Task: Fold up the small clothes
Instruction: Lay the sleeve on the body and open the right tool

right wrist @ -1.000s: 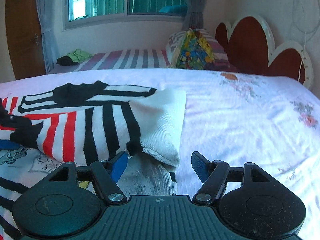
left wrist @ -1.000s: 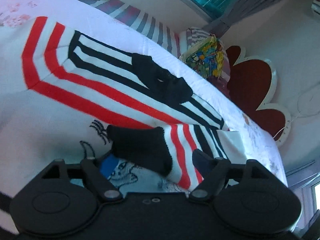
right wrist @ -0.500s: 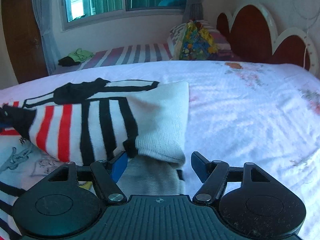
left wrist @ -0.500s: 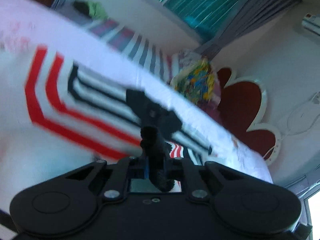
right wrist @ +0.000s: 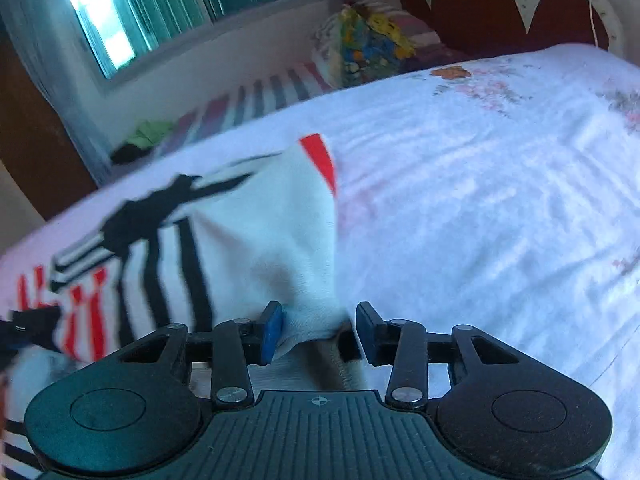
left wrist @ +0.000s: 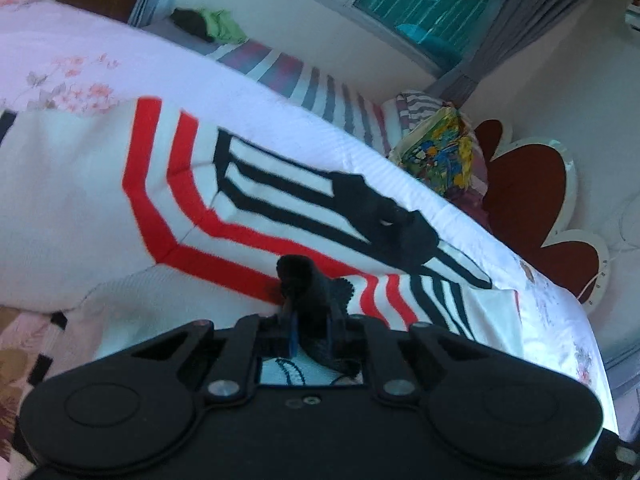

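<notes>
A: How many pieces are we counting?

B: One striped sweater [left wrist: 248,200] is lying spread on the bed [left wrist: 80,60], white with red and black bands. Two grippers are working it. Far off, one dark-and-green clothes pile [left wrist: 208,24] is sitting by the wall, and one colourful pillow [left wrist: 438,156] is leaning near the headboard [left wrist: 524,196].

A: What is the left view giving us that the right is not?

B: It is showing the whole chest pattern and the black cuff [left wrist: 312,296] bunched in the left gripper [left wrist: 310,330]. The right view is showing the white hem corner [right wrist: 292,248] rising off the bed, plus a wide bare stretch of floral sheet [right wrist: 500,200].

A: And the jaws?

B: The left jaws are pressing almost together, pinching that black cuff. The right gripper [right wrist: 318,332] is holding its jaws partly apart, with the hem fabric sitting between them; the left blue pad [right wrist: 272,332] is touching cloth, while the other pad is standing just clear.
</notes>
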Motion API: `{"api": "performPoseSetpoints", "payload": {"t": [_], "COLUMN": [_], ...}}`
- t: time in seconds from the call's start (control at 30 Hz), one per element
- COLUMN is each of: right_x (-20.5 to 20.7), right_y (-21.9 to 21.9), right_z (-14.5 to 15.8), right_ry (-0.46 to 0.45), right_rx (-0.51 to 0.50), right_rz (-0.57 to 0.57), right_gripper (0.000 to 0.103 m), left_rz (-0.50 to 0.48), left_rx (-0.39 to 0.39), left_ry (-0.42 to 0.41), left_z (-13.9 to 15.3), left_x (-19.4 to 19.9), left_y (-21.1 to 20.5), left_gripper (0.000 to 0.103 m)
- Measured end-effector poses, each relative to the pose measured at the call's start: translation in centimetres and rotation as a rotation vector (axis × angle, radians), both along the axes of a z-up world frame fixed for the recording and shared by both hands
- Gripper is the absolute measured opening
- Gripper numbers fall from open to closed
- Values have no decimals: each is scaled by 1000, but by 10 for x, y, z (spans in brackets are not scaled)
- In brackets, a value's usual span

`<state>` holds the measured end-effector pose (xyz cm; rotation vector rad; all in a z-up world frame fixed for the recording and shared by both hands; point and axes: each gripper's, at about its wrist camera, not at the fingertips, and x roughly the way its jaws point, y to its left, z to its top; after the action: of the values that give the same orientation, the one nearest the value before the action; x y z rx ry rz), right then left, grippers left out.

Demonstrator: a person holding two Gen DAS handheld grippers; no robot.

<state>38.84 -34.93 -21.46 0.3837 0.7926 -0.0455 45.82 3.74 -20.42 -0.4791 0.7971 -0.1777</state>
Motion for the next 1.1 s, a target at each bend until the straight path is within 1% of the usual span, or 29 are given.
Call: {"api": "performPoseSetpoints", "payload": {"t": [0.03,0.07,0.1,0.13,0.17,0.2,0.27,0.3,0.33,0.37,0.4,0.43,0.47,0.53,0.6,0.7,0.77,0.87,0.9,0.93,0.97,1.0,1.1], "right_x": [1,0,-2,-5,-7,-9,-9,-7,-6,-6,-6,-5,-1,18,39,67,81,95,99,101,102,102,102], "right_y": [2,2,1,-1,0,2,8,11,12,12,10,7,6,2,-4,-17,-25,-28,-24,-18,-12,-10,-14], "right_z": [-3,-4,-4,-3,-4,-4,-3,0,6,11,17,23,26,25,21,11,5,5,5,4,3,2,2], "right_ry": [10,7,5,8,8,13,23,32,33,13,-10,-42,-61,-54,-41,-21,-17,-20,-11,4,4,2,17], "right_rx": [-15,-20,-8,-12,-31,-57,-96,-109,-115,-106,-86,-71,-80,-110,-86,-25,-3,-23,-48,-96,-138,-168,-164], "right_rz": [10,15,7,-4,-8,-3,0,17,29,27,30,33,28,4,-13,-45,-61,-53,-26,-7,12,20,-12], "right_gripper": [34,24,22,21,21,21,21,21,22,23,27,29,30,30,30,30,30,30,29,28,24,24,24], "left_rz": [-1,3,7,0,-16,-24,-9,1,13,25,15,-7,-29,-70,-105,-136,-121,-113,-116,-117,-119,-119,-107], "left_rx": [30,50,52,69,105,140,213,237,248,249,247,243,237,227,231,235,249,290,300,308,316,321,340], "left_ry": [-12,6,35,48,33,17,-24,-43,-62,-98,-123,-138,-141,-140,-121,-49,2,-12,-15,-18,-21,-25,-16], "left_z": [1,-4,-10,-14,-12,-6,8,15,23,32,39,45,50,51,43,19,1,-6,-7,-7,-8,-8,-6], "left_x": [0,4,8,9,8,4,-6,-12,-17,-26,-29,-31,-31,-25,-13,7,14,14,12,11,11,12,12], "left_y": [0,0,0,-1,-6,-10,-13,-13,-11,-7,-5,-5,-7,-19,-34,-49,-49,-49,-48,-48,-48,-49,-49], "left_gripper": [11,11,11,13,16,25,36,59,78,78,74,74,74,72,71,65,63,63,63,63,63,63,64]}}
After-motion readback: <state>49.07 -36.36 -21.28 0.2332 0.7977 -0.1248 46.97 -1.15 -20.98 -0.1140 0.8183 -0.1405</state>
